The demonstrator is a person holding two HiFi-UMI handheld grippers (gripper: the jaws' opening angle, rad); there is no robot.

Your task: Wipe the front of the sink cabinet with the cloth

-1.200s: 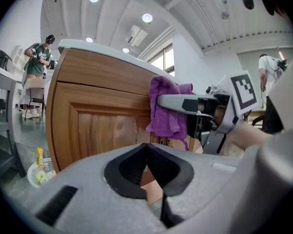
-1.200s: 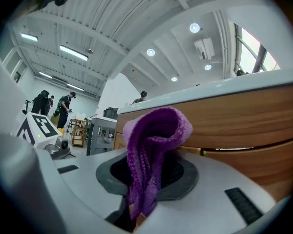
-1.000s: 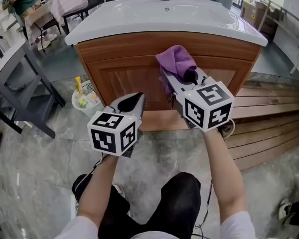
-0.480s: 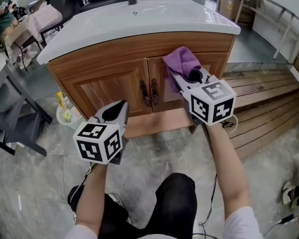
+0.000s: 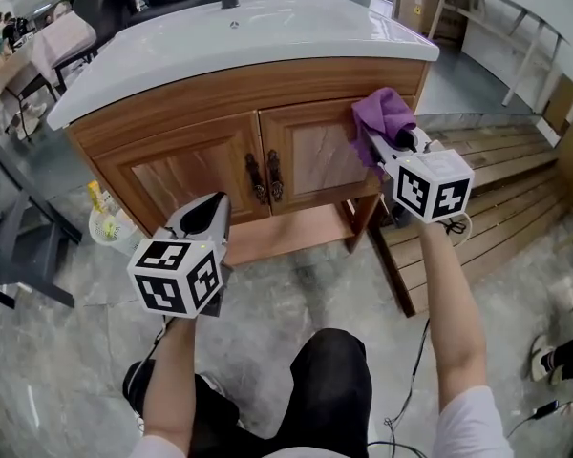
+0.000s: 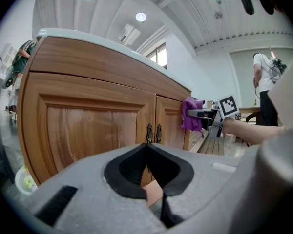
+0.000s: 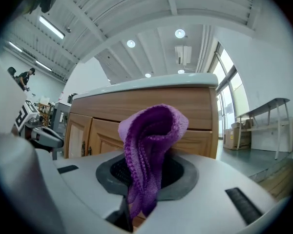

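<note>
While my right tongs [image 5: 374, 143] clamp the bunched purple cloth [image 5: 383, 113] by the right door of the wooden sink cabinet [image 5: 181, 175], I should press flat and sweep evenly; left tongs [image 5: 217, 201] closed, empty.

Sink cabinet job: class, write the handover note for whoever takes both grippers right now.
Right gripper: fingers shut on the purple cloth, held at the upper right corner of the sink cabinet front, seemingly against the wood.
Left gripper: shut, empty, low in front of the left door.
Done: no wiped patch shows, so progress is unclear.
Left: wipe the cloth across the whole front, then withdraw.
</note>
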